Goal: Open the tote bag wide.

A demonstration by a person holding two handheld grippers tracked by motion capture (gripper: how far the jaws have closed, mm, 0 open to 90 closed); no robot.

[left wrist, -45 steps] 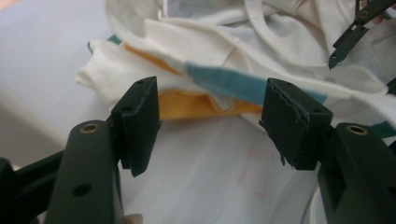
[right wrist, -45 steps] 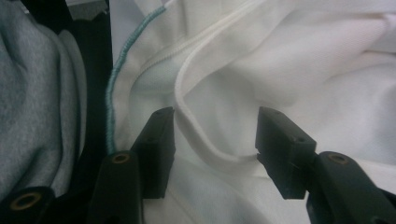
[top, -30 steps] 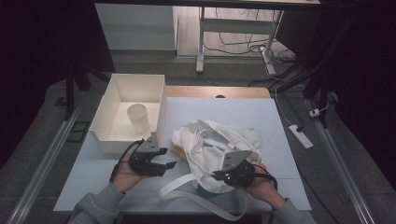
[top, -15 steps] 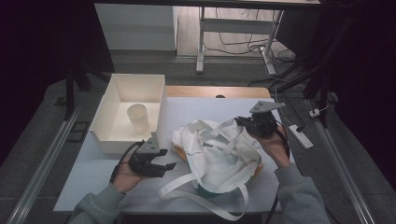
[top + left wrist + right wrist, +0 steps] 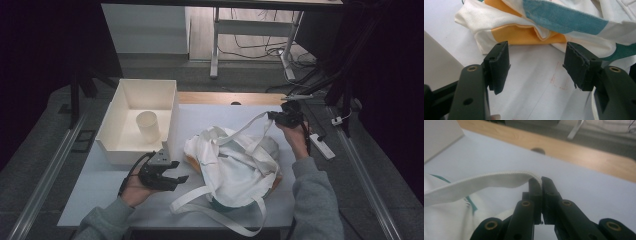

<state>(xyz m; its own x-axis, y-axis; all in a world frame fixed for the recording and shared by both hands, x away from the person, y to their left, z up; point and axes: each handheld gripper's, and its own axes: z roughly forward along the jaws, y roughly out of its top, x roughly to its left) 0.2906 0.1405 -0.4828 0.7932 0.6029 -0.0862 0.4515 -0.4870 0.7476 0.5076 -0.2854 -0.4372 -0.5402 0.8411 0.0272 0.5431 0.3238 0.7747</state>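
The left tool [image 5: 172, 176] lies low at the near left in the person's left hand [image 5: 131, 189], its jaws standing apart with nothing between them. The right tool [image 5: 274, 117] is held up at the far right, forearm stretched forward, jaws pinched together.

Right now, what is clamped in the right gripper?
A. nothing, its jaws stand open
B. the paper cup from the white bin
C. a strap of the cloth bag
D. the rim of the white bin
C. In the right gripper view the right gripper has its jaws shut on the white strap, and the high view shows that strap drawn up from the cloth bag.
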